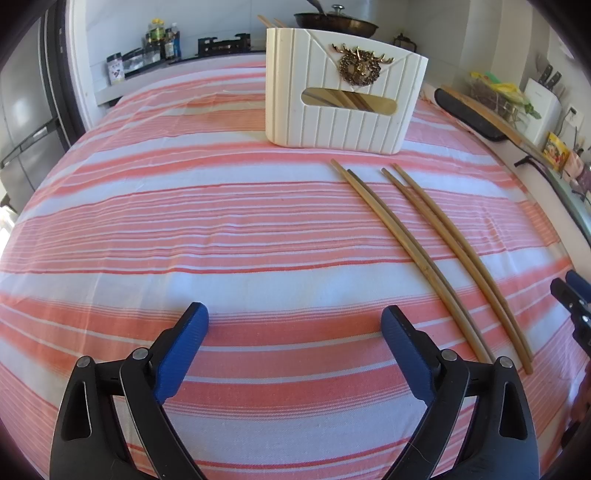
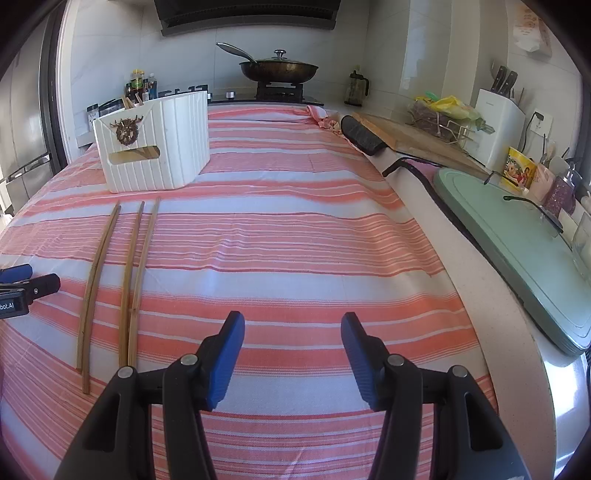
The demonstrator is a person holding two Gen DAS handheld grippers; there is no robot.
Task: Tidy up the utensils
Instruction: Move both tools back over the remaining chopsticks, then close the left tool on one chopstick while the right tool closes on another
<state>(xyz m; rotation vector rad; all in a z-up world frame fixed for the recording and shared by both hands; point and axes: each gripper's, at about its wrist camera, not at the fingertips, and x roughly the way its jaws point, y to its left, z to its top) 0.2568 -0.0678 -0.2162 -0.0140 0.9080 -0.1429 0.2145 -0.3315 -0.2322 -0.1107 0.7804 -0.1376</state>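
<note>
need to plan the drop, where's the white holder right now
The white holder stands on the striped cloth, just beyond the far tips of the loose chopsticks; upper right in the left view, upper left in the right.

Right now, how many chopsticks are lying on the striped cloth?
4: two pairs side by side, the left pair and the right pair, in front of the white box. More sticks show inside the box, uncounted.

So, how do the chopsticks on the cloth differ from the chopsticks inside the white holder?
The chopsticks on the cloth lie flat, in full view; the chopsticks in the white holder stand leaning, seen only through its slot and above its rim. The first are four, in two pairs; the second cannot be counted. Both look like brown wood.
</note>
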